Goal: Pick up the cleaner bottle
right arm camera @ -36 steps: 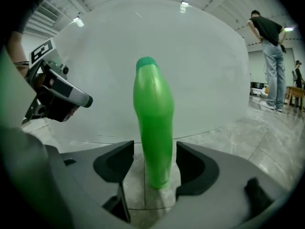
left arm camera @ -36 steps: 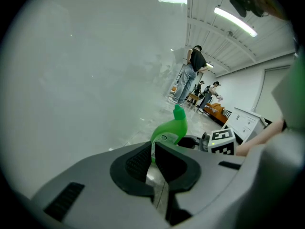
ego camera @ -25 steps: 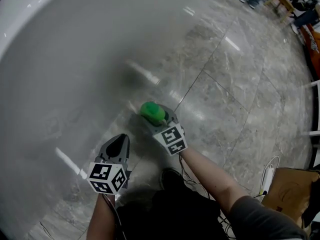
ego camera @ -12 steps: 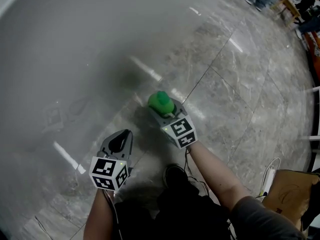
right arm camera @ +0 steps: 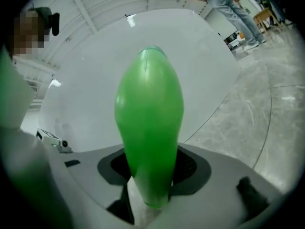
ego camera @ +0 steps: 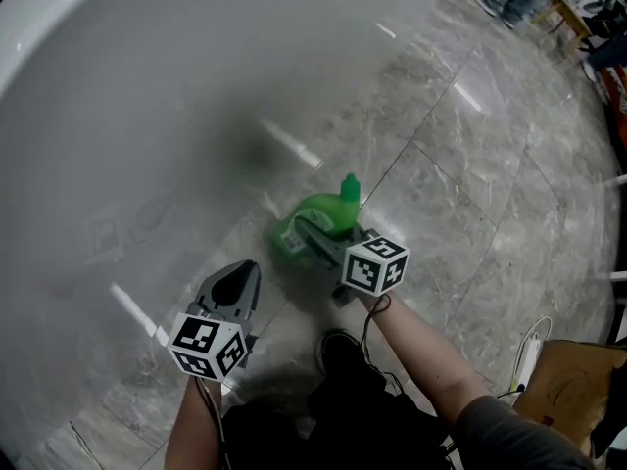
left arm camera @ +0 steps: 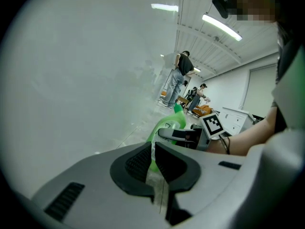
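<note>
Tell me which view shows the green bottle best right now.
Right gripper view: the bottle fills the middle, gripped by the right tool, whose jaws have just been closing. Head view shows it from above, partly under that tool. Left gripper view catches only part of it, farther off.

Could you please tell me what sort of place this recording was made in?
Probably a large indoor hall or workshop. It has polished grey stone floor tiles, long ceiling strip lights, and people standing among furniture in the background.
</note>
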The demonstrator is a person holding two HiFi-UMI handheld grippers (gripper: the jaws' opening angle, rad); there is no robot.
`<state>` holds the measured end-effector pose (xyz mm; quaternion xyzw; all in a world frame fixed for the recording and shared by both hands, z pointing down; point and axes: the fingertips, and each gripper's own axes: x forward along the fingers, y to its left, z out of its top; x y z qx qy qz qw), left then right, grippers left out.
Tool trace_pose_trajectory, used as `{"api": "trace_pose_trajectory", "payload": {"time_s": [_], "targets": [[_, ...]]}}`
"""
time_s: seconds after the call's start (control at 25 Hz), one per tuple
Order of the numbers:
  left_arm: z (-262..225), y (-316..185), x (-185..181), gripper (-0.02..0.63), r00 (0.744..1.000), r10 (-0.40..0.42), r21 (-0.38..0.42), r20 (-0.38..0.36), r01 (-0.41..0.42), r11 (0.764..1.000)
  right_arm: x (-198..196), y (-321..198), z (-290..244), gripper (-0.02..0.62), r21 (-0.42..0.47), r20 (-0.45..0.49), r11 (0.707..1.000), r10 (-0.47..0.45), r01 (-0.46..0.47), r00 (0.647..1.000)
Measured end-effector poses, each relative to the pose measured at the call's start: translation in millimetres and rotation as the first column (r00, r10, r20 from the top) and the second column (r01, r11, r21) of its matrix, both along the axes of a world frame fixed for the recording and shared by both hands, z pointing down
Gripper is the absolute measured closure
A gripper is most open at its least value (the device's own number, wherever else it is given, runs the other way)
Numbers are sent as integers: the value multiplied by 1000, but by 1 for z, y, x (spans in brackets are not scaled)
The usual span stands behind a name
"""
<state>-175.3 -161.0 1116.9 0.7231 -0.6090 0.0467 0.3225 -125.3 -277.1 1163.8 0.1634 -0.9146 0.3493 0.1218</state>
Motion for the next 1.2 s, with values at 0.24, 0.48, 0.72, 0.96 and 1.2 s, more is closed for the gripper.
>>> {"api": "trace_pose_trajectory", "payload": {"time_s": [0.24,0.48,0.72,0.96,1.2], "targets": [[-50,-5,14,572,998,64,44,30,-65,997,15,20,-73,399,-125,200,991,-19,45,980],[-120,38,40,572,995,98,15,-20,-97,995,57,59,-152,399,-293,265,955,114,-33,958],[-219,68,57,572,996,82,-55,-32,-83,995,97,83,-263,399,-382,298,919,225,-100,928],[-328,56,57,571,997,62,-74,-49,-65,995,113,80,-376,399,-447,310,889,260,-101,914],[-435,28,79,572,995,47,-94,-92,-56,994,131,62,-485,399,-518,326,852,278,-76,904]]}}
